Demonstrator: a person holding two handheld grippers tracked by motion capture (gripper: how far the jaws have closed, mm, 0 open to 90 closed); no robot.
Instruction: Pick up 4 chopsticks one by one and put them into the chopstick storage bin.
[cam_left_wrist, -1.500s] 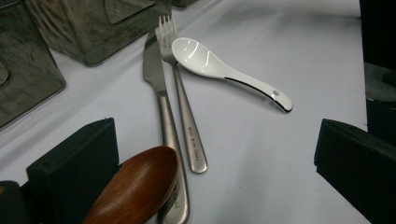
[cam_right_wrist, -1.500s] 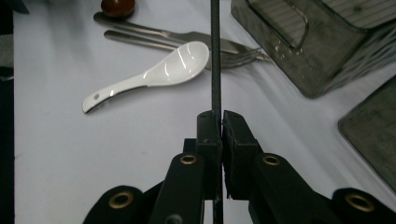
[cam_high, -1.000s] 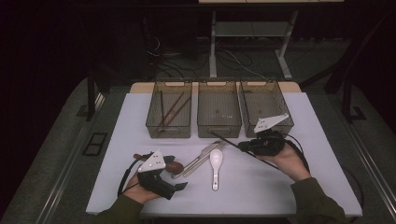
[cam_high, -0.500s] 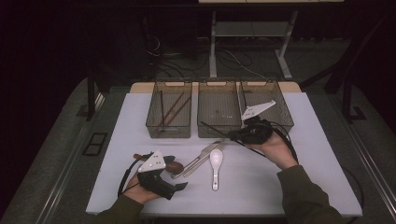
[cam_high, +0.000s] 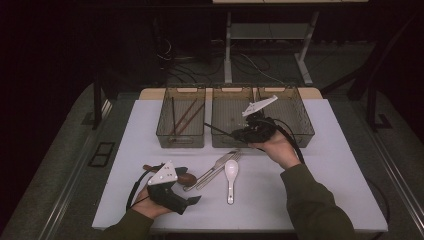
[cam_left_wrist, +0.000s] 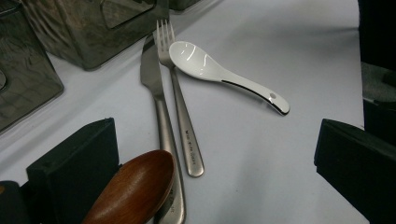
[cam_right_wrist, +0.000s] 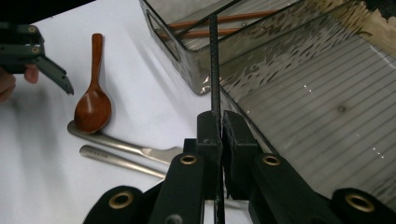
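The right gripper (cam_high: 239, 133), fingers clamped on a black chopstick (cam_right_wrist: 214, 60), hovers level over the middle bin (cam_high: 220, 141).

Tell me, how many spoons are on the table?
2. A white spoon lies on the table beside the fork, and a brown wooden spoon lies by the left gripper. I can't tell whether the baskets hide more.

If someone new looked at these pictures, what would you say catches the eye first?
Probably the right claw, shut on a thin black chopstick over the three smoked clear plastic bins at the white table's far side. Next, the glossy white ceramic spoon beside a steel fork and knife, with a brown wooden spoon by the open left claw.
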